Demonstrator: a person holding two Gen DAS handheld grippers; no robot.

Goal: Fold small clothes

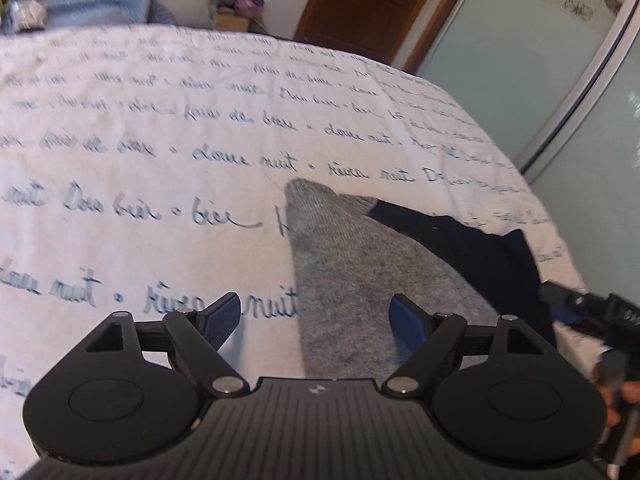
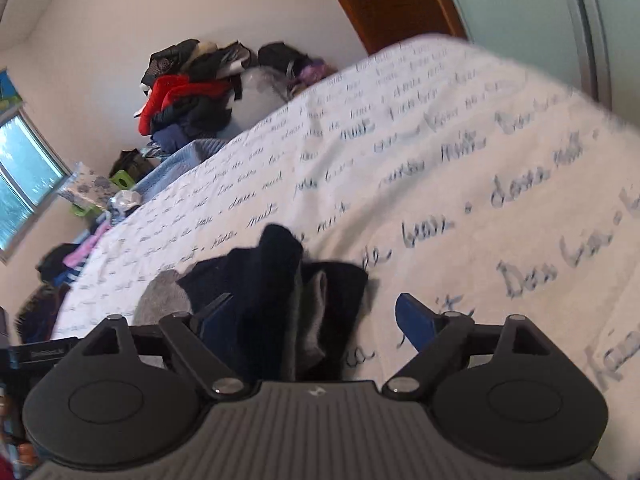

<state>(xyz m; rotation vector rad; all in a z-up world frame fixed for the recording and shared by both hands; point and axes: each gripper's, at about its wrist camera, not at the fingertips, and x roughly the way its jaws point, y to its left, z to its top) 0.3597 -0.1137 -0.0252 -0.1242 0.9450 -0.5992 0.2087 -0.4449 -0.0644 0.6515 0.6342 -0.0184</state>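
White bedspread (image 1: pixel 160 128) with blue handwriting print covers the whole bed, and that's what I'm working on. On it, near me and a bit right of the middle, sit the two small things: a grey knit sock (image 1: pixel 360 280) lying flat with its toe pointing to the far side, and a navy garment (image 2: pixel 272 292) bunched just beside it on the right, overlapping its edge.

Progress, as I read it: not far along. The grey one looks laid out but not doubled over, and the navy piece is a rumpled heap with a strip of grey showing in its folds, so I'd say the actual folding is mostly left to do. No tidy finished stack anywhere I can see, just a big clothes pile (image 2: pixel 188 92) at the far end of the room.

My left tool (image 1: pixel 316 316) is angled down over the near edge of the grey sock, wide open, pads clear of the fabric. My right tool (image 2: pixel 316 320) is also spread wide, tipped down, with the navy heap sitting between the pads but not pinched.
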